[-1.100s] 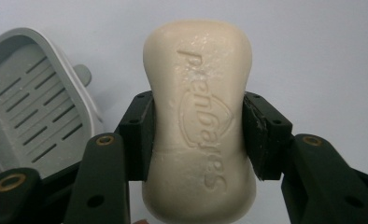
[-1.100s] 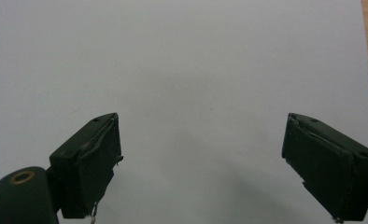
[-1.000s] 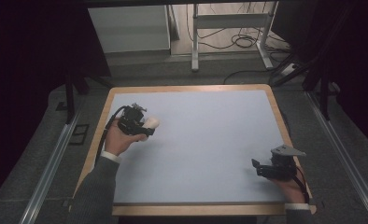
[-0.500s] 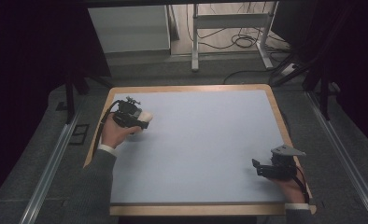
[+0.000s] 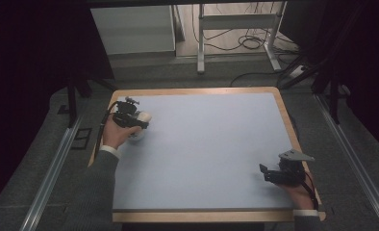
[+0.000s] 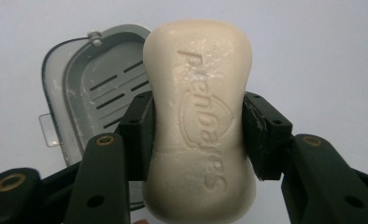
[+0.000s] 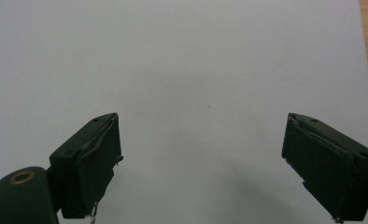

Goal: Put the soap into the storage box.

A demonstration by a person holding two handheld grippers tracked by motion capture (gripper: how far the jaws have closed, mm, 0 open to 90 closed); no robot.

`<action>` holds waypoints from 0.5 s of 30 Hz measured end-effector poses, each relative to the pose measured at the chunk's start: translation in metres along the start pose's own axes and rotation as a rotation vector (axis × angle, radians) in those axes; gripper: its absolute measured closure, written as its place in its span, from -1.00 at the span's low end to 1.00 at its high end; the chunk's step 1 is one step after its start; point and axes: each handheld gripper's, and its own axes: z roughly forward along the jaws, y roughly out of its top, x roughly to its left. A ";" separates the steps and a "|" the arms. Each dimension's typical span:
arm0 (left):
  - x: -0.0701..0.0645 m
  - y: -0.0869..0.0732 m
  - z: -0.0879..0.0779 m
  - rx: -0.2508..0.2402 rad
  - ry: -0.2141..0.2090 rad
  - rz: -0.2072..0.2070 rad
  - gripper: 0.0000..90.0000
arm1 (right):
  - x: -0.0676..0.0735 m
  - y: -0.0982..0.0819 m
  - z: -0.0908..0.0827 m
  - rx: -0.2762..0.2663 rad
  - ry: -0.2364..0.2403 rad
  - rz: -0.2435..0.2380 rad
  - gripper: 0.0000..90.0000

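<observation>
The left hand-held gripper is clamping the soap bar just above the grey soap dish at the surface's far-left corner, seemingly about to lower it in, while the right hand-held gripper is idling wide open and empty

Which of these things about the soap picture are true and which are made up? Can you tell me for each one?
1. The left tool is squeezing a bar of soap. True.
2. The soap is bright blue. False: it is cream-coloured.
3. A grey soap dish lies on the table behind the soap. True.
4. The right tool is holding a sponge. False: its jaws stand wide apart with nothing between them.
5. The soap dish has slots in its bottom. True.
</observation>
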 end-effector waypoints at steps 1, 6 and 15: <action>0.002 0.000 0.001 0.001 -0.001 -0.005 0.10 | 0.000 0.000 -0.001 -0.004 0.001 0.001 -0.75; 0.009 0.001 0.007 0.013 0.016 -0.030 0.10 | 0.000 0.000 -0.001 -0.004 -0.003 0.000 -0.75; 0.016 0.002 0.017 0.031 0.041 -0.070 0.10 | 0.000 0.000 -0.001 -0.015 -0.008 -0.003 -0.75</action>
